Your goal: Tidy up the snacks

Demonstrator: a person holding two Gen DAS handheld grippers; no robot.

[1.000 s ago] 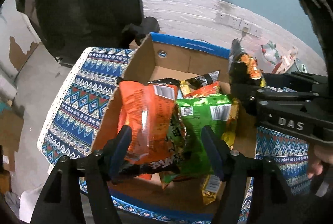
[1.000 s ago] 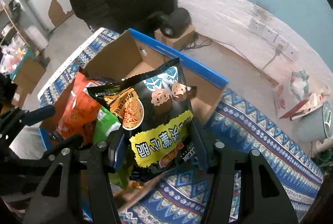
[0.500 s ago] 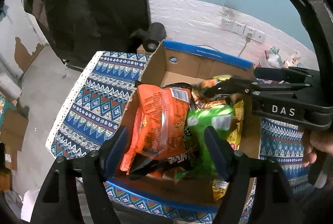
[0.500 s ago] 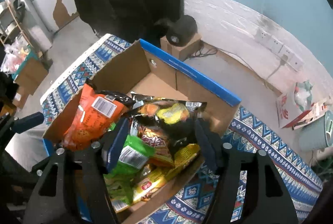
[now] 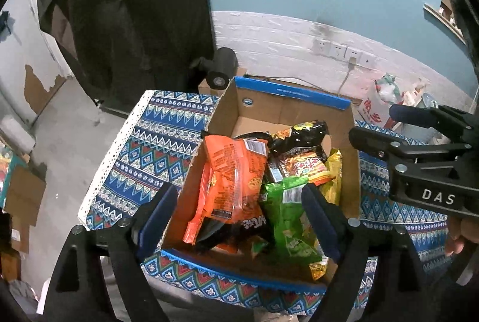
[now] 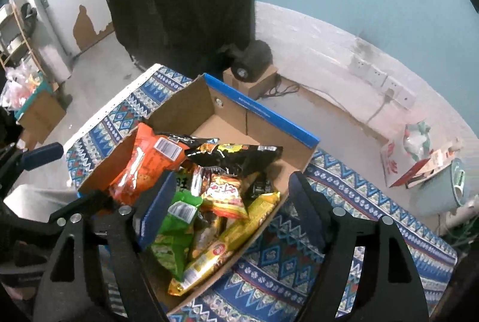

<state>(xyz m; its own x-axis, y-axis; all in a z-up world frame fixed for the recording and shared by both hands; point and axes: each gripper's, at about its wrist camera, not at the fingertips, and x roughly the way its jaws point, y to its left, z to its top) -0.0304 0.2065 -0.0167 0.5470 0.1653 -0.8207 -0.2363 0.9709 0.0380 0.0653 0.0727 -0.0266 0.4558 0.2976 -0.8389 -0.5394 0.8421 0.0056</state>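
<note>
Snacks lie piled in the cardboard box (image 5: 227,115) on the patterned cloth (image 5: 149,154) of the worktop: an orange bag (image 5: 233,172) against the box's left wall, a green bag (image 5: 287,214) beside it, a black bag (image 6: 236,155) on top and a yellow pack (image 6: 239,232) by the right wall. Left gripper (image 5: 239,217) and right gripper (image 6: 227,211) are above the box, jaws opening and pinching nothing.

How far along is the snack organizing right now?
Done: orange bag, green bag, black bag and yellow packet lie in the cardboard box. In hand: nothing; left gripper and right gripper are opening, empty. Left: no loose snacks visible.
</note>
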